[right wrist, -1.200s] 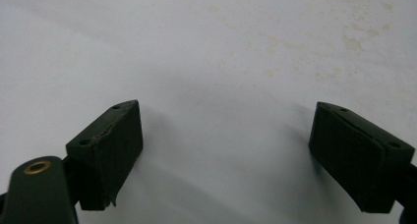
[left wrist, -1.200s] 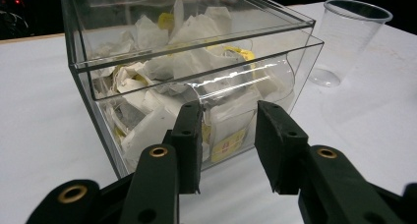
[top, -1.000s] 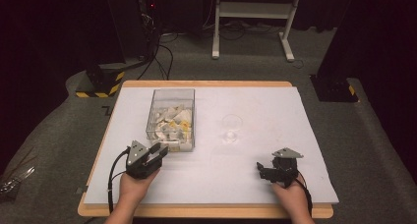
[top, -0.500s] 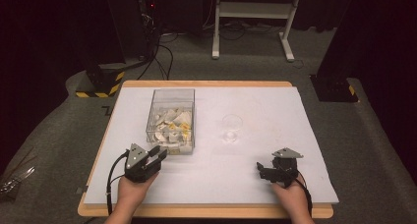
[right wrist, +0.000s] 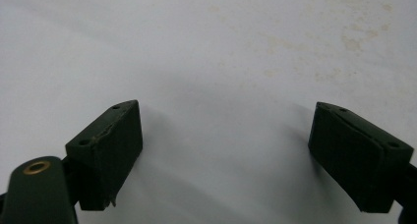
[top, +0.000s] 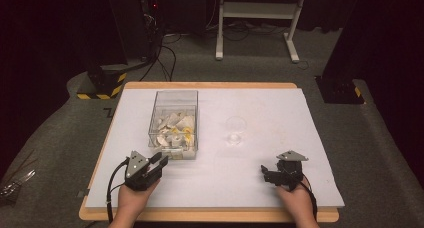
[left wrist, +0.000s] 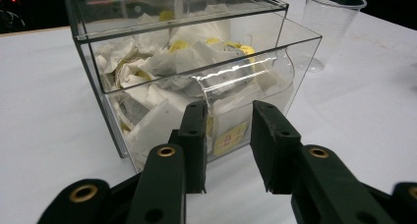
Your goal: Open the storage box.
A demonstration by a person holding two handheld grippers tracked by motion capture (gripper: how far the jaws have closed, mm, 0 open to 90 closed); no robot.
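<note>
Left gripper view: hand-held gripper (left wrist: 227,145) narrowed, empty.

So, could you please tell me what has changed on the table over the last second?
The left tongs have drawn back slightly from the clear box of tea bags, their jaws just closing further on nothing. The right tongs, the box and the plastic cup stayed put.

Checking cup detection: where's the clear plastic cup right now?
High view: the clear plastic cup stands upright mid-table, right of the clear box of tea bags, apart from it, beyond both grippers.
</note>
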